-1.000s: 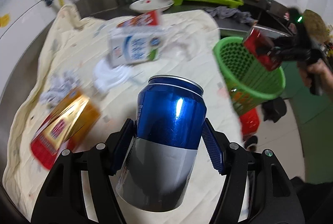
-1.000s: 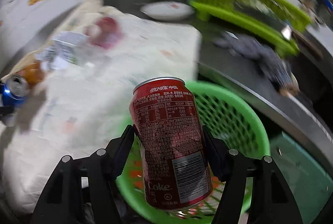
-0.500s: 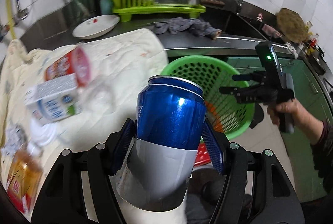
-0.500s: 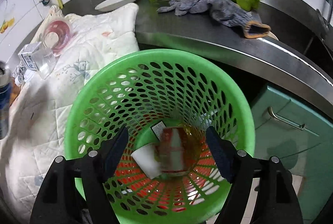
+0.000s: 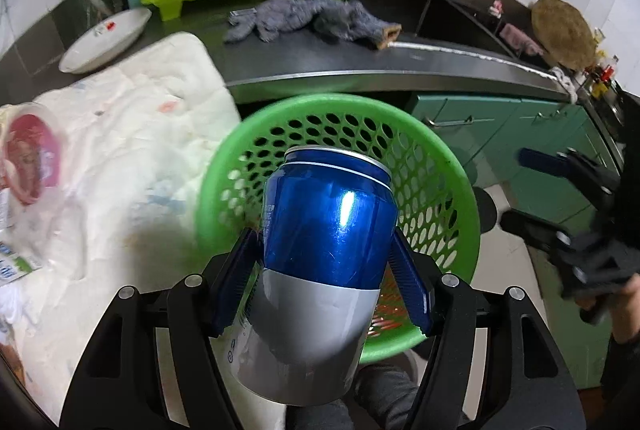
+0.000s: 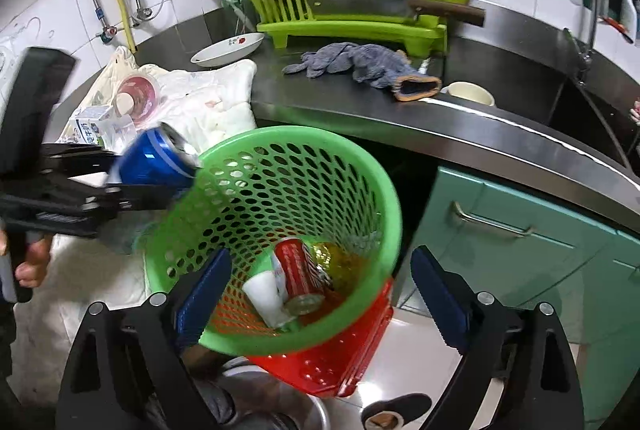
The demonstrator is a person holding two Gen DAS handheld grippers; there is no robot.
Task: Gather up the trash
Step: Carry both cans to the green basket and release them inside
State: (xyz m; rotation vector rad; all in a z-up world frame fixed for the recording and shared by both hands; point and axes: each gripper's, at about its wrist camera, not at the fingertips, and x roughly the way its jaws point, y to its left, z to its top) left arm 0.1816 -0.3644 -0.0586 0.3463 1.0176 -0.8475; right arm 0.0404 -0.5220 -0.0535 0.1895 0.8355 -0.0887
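Right now the left gripper (image 5: 326, 262) has its jaws pinching a blue-and-silver can (image 5: 320, 254) by its sides, top tilted forward over the rim of the green basket (image 5: 452, 190). The right gripper (image 6: 320, 294) is empty, its jaws opening wide above that basket's mouth with nothing between them. Inside, at the bottom, a red cola can (image 6: 298, 278) lies beside a white cup (image 6: 264, 294). The green basket sits in a red basket (image 6: 340, 358) just off the bench (image 6: 400, 110) edge. On the bench, a white quilted cloth (image 5: 132, 134) carries a milk carton (image 6: 90, 126) and a pink-lidded tub (image 6: 136, 96).
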